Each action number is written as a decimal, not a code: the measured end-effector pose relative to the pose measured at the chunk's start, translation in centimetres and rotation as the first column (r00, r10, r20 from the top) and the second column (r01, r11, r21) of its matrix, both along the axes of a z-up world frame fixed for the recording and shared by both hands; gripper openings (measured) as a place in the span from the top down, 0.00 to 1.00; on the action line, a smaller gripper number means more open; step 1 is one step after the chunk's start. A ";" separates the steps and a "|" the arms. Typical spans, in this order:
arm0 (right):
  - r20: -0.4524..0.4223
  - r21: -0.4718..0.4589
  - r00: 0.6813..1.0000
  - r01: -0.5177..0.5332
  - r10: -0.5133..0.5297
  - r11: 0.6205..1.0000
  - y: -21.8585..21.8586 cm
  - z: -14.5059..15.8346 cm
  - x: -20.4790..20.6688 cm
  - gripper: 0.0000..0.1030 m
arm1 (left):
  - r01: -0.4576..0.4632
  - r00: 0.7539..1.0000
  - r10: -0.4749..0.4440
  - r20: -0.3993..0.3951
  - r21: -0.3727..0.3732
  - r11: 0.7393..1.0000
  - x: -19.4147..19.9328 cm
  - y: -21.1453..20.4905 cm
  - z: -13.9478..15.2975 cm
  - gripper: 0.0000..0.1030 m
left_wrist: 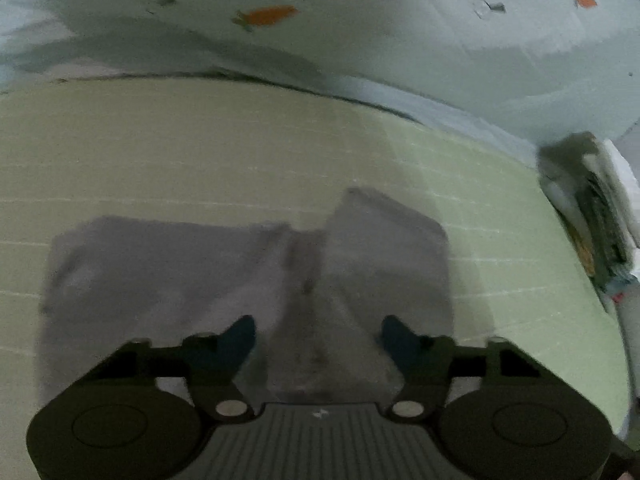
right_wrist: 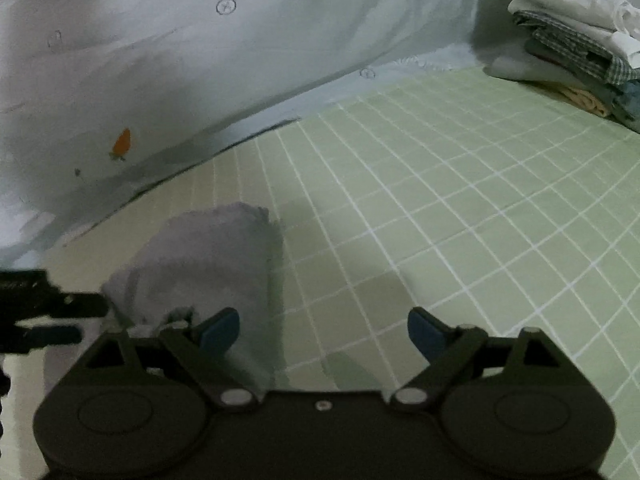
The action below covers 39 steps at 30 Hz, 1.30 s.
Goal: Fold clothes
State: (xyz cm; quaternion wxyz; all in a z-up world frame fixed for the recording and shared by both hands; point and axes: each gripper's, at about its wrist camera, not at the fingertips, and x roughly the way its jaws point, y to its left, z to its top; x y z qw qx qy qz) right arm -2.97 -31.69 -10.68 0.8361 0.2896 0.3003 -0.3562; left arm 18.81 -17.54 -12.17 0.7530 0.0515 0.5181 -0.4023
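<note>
grey garment (left_wrist: pixel 248 280) lies just under the wide-open, empty left gripper (left_wrist: pixel 318 336); right gripper (right_wrist: pixel 324 330) likewise spread.

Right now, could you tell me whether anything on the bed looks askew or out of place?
Nothing is spilled or damaged. The grey garment lies unevenly folded, one flap overlapping at an angle, while the folded pile sits fairly tidy.

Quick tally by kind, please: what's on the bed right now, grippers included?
Grey garment being folded: 1
Stack of folded clothes: 1
Pale blue printed quilt: 1
Green checked sheet: 1
Grippers: 2, left gripper, right gripper, both open
Total: 6
</note>
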 end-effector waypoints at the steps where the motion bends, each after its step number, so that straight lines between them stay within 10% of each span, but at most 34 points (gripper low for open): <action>1: -0.005 0.004 1.000 0.002 -0.002 1.000 -0.1 -0.2 0.0 0.11 | 0.011 1.000 -0.011 -0.013 -0.005 1.000 0.0 -0.4 -0.3 0.45; 4: -0.025 0.015 1.000 -0.009 0.009 1.000 -0.3 -0.7 -0.1 0.11 | 0.033 0.999 -0.033 -0.042 0.000 0.999 -0.3 -1.3 -1.6 0.88; 20: -0.024 -0.043 0.995 -0.093 0.092 0.995 2.5 0.2 1.5 0.11 | 0.034 0.986 0.002 0.166 -0.212 0.977 -1.1 7.7 6.3 0.93; 25: -0.051 -0.046 0.988 -0.148 0.145 0.988 4.0 0.1 2.2 0.11 | -0.066 0.962 0.106 0.250 -0.162 0.985 -0.1 12.8 6.6 0.92; 30: -0.086 -0.037 0.976 -0.206 0.202 0.978 5.3 -0.3 3.2 0.11 | -0.270 0.958 0.280 0.061 -0.136 0.953 1.9 17.0 1.8 0.80; 35: -0.114 -0.040 0.963 -0.250 0.245 0.967 6.3 -0.4 4.1 0.11 | -0.421 0.902 0.402 -0.160 -0.116 0.900 2.9 20.1 -2.8 0.35; 39: -0.118 -0.032 0.958 -0.267 0.261 0.963 7.0 -0.4 4.9 0.11 | -0.441 0.884 0.411 -0.224 -0.106 0.891 2.8 19.9 -3.9 0.26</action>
